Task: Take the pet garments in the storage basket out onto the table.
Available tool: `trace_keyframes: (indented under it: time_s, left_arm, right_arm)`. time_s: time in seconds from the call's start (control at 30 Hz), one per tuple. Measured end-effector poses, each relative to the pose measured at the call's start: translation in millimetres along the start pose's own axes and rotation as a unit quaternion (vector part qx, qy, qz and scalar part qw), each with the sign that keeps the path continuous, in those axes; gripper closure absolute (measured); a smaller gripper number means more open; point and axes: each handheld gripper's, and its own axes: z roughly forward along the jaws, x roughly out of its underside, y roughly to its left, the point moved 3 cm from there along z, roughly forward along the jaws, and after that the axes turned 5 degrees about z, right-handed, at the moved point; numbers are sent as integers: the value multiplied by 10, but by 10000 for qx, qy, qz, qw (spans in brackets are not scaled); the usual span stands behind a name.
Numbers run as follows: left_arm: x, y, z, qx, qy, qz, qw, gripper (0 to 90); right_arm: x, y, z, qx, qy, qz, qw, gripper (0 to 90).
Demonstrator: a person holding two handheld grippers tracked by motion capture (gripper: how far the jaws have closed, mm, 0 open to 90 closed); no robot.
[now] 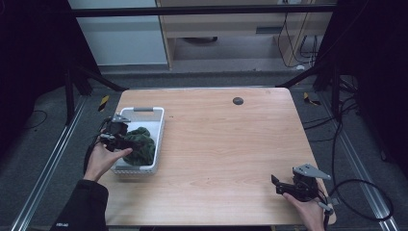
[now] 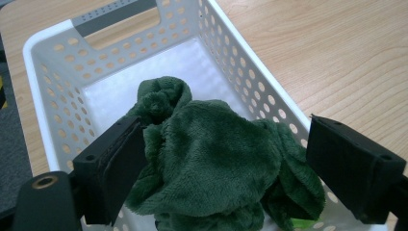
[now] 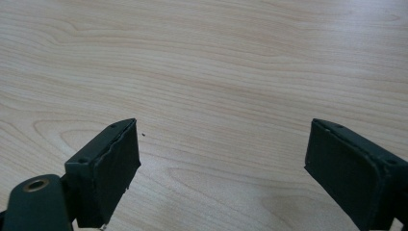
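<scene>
The lower edge of the green plush cloth [image 2: 207,163] was cut off in the left gripper view, and a small bright green patch under it, near the right jaw, could not be identified. In the high view the left tongs [image 1: 126,139] were partly covered by the person's left hand [image 1: 102,159], so their opening was hard to read there.

One white perforated basket [image 1: 159,126], one cloth and two tongs were counted. One dark round spot [image 1: 237,100] was seen on the counter [image 1: 226,144], well beyond both tongs.

The left gripper view showed what the high view did not: the left tongs were spread wide, with the cloth lying between the jaws and bunched inside the basket [image 2: 250,72]; the left jaw was touching the plush, while the right jaw was just beside it. The right tongs [image 1: 281,185] were also spread wide, with bare wood [image 3: 216,72] between and ahead of the jaws, well apart from the basket.
</scene>
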Motion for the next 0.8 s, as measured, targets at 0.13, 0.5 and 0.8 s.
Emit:
trace_keyframes:
  time_s: [0.13,0.5,0.8]
  left_arm:
    - [-2,-3,34,16,67,35,10000,118]
    - [22,-18,154,55,361,172,9992,98]
    - [74,-20,268,99,563,195,9982,94]
  right_arm:
    - [4,-9,8,6,5,-49,10000,116]
    - [13,1,26,-42,95,-51,9999,103]
    - [19,7,34,-71,138,-35,9999,96]
